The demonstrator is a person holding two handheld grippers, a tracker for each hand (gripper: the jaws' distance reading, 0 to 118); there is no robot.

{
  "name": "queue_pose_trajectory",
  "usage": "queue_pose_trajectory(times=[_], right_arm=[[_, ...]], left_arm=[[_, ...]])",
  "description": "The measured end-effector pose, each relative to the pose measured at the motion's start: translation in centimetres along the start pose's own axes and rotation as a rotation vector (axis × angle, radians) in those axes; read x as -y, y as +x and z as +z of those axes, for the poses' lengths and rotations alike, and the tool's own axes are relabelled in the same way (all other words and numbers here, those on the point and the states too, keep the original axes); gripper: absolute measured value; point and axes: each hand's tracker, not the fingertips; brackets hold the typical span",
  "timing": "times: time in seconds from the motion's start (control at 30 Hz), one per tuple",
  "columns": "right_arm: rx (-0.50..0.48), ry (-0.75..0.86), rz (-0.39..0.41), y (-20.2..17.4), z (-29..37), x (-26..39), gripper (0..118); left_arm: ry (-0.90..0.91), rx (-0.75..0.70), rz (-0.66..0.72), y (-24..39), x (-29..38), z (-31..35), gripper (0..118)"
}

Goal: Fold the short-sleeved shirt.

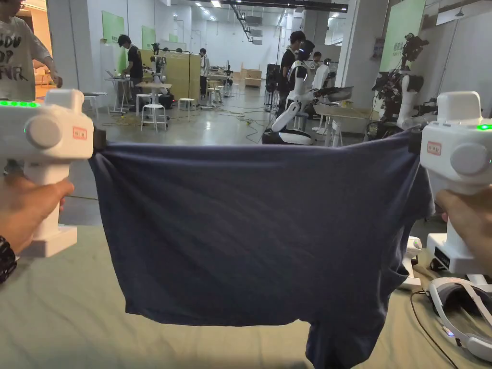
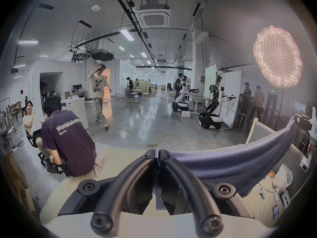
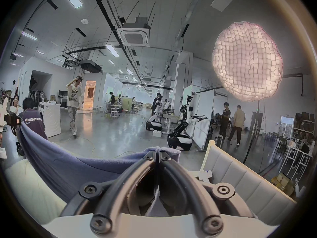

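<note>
A dark blue short-sleeved shirt (image 1: 259, 230) hangs stretched in the air between my two grippers, above the pale green table (image 1: 57, 317). My left gripper (image 1: 98, 139) is shut on its upper left corner. My right gripper (image 1: 414, 140) is shut on its upper right corner. A sleeve hangs at the lower right, reaching the table. In the left gripper view my jaws (image 2: 157, 153) pinch the blue shirt (image 2: 231, 159), which runs off to the right. In the right gripper view my jaws (image 3: 157, 153) clamp the shirt (image 3: 68, 162), which sags leftward to the other gripper (image 3: 12, 119).
A white headset (image 1: 461, 307) with a black cable and small white devices lie on the table's right side. A padded headboard-like panel (image 3: 240, 178) stands to the right. Beyond the table are a shiny floor, white stools, humanoid robots (image 1: 298, 96) and several people.
</note>
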Motion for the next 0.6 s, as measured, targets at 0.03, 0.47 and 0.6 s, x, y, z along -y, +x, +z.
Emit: queue_pose_trajectory(times=[0.03, 0.47, 0.6], right_arm=[[-0.005, -0.016, 0.001, 0.0, 0.4, 1.2, 3], [-0.027, -0.201, 0.032, 1.0, 10.7, 17.5, 3], [-0.035, -0.225, 0.044, 2.0, 14.4, 19.1, 3]], left_arm=[[-0.019, 0.0, 0.003, -0.1, 1.6, -0.1, 7], [-0.188, 0.096, 0.125, -1.1, 22.3, 8.1, 7], [-0.212, 0.121, 0.121, -1.5, 24.5, 13.1, 7]])
